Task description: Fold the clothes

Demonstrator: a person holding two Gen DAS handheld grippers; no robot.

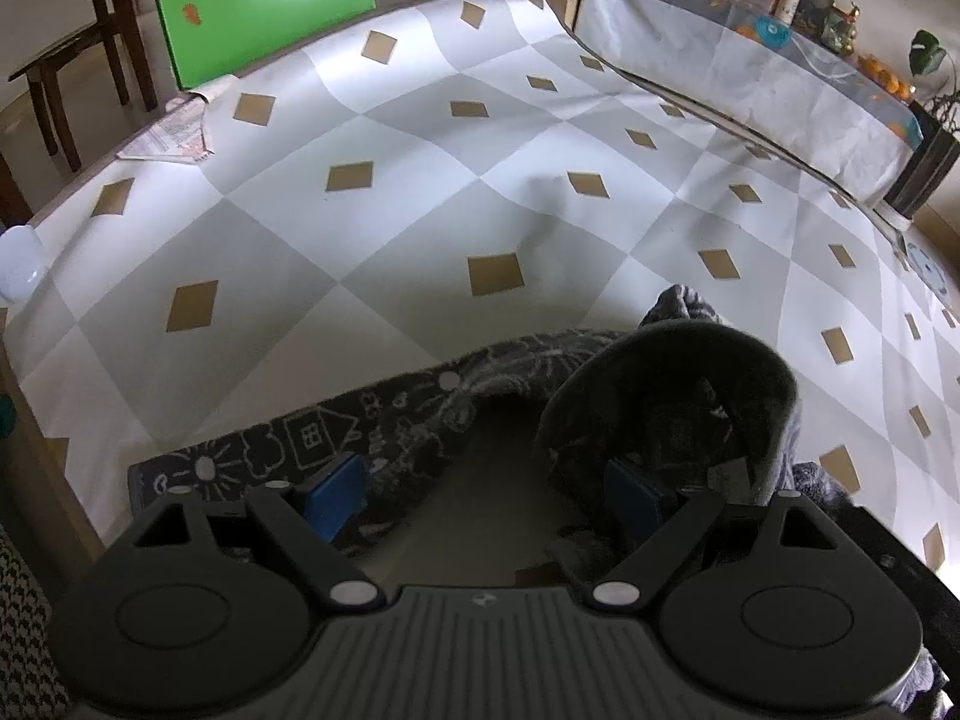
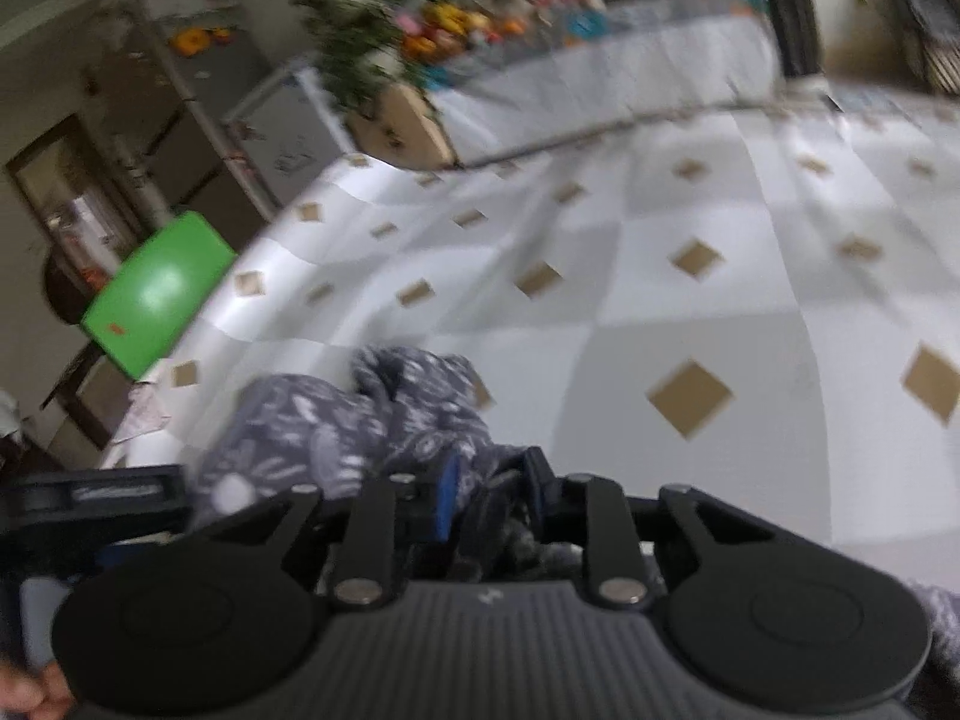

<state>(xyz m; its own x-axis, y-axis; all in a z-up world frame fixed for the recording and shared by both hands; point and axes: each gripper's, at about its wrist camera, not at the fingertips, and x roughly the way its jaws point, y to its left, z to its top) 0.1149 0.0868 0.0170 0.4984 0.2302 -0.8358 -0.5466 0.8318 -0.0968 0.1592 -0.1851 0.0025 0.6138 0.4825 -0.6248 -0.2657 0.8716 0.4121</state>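
Note:
A dark grey garment (image 1: 336, 438) printed with white doodles lies bunched at the near edge of the table. Its plain dark band (image 1: 678, 372) arches in a loop over the right blue pad. My left gripper (image 1: 480, 501) is open, its fingers spread wide, with bare tablecloth between them and fabric around both pads. In the blurred right wrist view the same garment (image 2: 324, 426) is heaped ahead and left of my right gripper (image 2: 489, 495), which is shut on a fold of the cloth. The left gripper's body (image 2: 96, 498) shows at that view's left edge.
The table wears a grey and white checked cloth (image 1: 456, 138) with tan diamonds. A folded paper (image 1: 174, 135) lies at its far left edge, a white cup (image 1: 21, 264) at the left. A green chair back (image 1: 264, 6) and a cluttered side table (image 1: 750, 54) stand beyond.

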